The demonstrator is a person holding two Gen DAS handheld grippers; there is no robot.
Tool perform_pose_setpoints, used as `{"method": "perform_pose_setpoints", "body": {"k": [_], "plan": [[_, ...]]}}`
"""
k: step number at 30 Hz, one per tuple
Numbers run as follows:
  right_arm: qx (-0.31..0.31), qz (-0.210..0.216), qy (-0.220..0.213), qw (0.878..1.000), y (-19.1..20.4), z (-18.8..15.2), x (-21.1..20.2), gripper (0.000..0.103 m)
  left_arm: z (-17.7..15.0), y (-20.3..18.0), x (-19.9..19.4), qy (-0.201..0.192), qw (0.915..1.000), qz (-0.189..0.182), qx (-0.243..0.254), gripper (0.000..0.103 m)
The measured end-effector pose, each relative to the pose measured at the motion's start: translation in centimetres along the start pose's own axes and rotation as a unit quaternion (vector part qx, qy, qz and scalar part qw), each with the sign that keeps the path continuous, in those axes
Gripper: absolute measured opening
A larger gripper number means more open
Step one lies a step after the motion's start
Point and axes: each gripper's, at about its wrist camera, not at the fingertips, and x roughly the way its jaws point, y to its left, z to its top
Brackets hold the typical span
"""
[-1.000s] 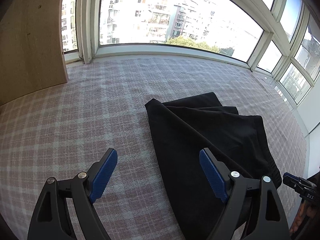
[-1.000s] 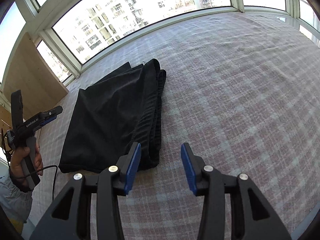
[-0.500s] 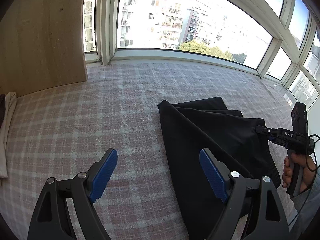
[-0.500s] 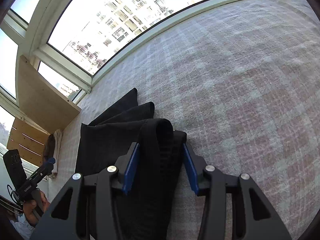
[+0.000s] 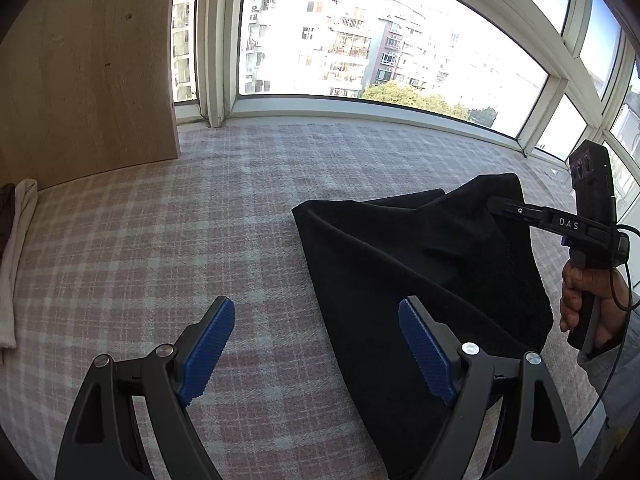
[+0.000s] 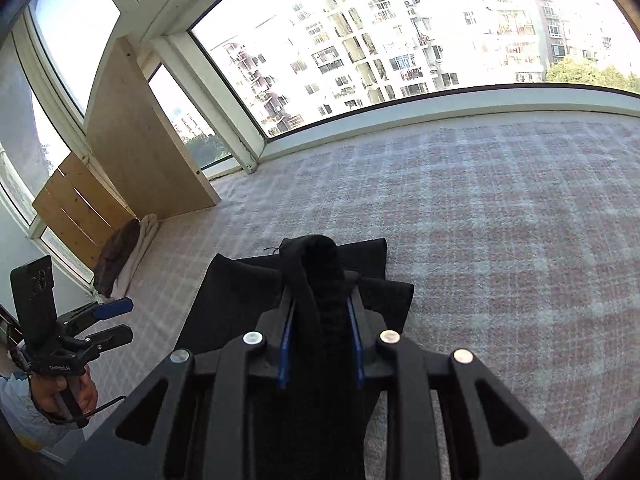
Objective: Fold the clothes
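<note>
Open plaid cover ahead and left of the left gripper (image 5: 316, 344)

The black garment (image 5: 400, 264) lies under its right finger; wooden panel (image 5: 84, 68) and rolled cloths (image 5: 16, 256) bound the far left.

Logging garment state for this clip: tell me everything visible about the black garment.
The black garment is plain, matte, soft-looking fabric, folded into overlapping layers on the pink plaid cloth. Its thick right edge is bunched and lifted, pinched in the shut right claw. The rest lies flat. The open left claw hovers over its near left edge without gripping it; contact cannot be judged.
</note>
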Motion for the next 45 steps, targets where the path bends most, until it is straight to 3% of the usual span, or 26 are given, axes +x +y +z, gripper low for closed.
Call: {"method": "perform_pose_setpoints", "body": {"k": [5,8,10,12,15,18,20,22,25,28,30,33,37,40,43,45], "plan": [[-0.032,-0.009,0.004,0.999,0.7,2.6,1.4,0.022,0.0,0.9,0.0,0.000,0.9999,0.004,-0.012,0.084],[0.007,-0.053,0.074,0.996,-1.6,2.4,4.3,0.025,0.1,0.9,0.2,0.006,0.9999,0.000,-0.013,0.084],[0.021,-0.083,0.087,0.993,-2.3,1.6,4.3,0.027,0.2,0.6,0.3,0.009,0.9998,-0.008,-0.013,0.084],[0.018,-0.095,0.069,0.993,-2.1,0.5,2.3,0.036,0.3,0.0,0.3,0.009,0.9997,-0.021,-0.012,0.084],[0.019,-0.122,0.044,0.991,-1.6,-1.5,-1.0,0.039,0.2,-1.8,0.5,0.017,0.9990,-0.041,-0.008,0.084],[0.029,-0.117,0.033,0.992,-0.9,-3.0,-3.2,0.039,-1.2,-4.5,1.8,0.037,0.9985,-0.030,0.028,0.084],[0.039,-0.072,0.023,0.996,0.3,-4.1,-4.4,0.039,-2.6,-5.7,2.7,0.051,0.9972,-0.015,0.053,0.084],[0.007,-0.064,0.039,0.997,2.2,-5.5,-4.1,0.039,-4.0,-5.7,3.1,0.063,0.9962,-0.010,0.059,0.084],[-0.032,-0.085,0.074,0.993,2.8,-7.9,-2.5,0.039,-5.9,-4.6,3.3,0.078,0.9955,0.001,0.055,0.084],[-0.022,-0.107,0.062,0.992,2.8,-7.6,-3.3,0.037,-6.9,-3.9,3.0,0.068,0.9963,0.008,0.053,0.085],[-0.053,-0.134,0.045,0.989,5.1,-6.5,-3.5,0.038,-7.2,-4.0,2.8,0.066,0.9962,0.012,0.056,0.085],[-0.093,-0.093,0.047,0.990,9.2,-4.8,-1.2,0.039,-7.3,-4.0,2.8,0.063,0.9966,0.013,0.052,0.085],[-0.115,-0.063,0.095,0.987,12.8,-3.8,5.3,0.040,-7.6,-3.5,1.9,0.068,0.9970,0.016,0.034,0.085],[-0.132,-0.057,0.101,0.984,14.8,-3.9,7.2,0.041,-7.7,-2.6,-0.4,0.066,0.9977,0.010,0.016,0.085],[-0.140,-0.058,0.097,0.984,16.0,-5.0,6.7,0.042,-8.2,-0.8,-4.8,0.031,0.9995,0.007,-0.002,0.085],[-0.142,-0.061,0.092,0.984,16.6,-6.1,5.7,0.048,-8.7,1.0,-8.1,0.002,0.9996,-0.002,-0.027,0.085]]}}
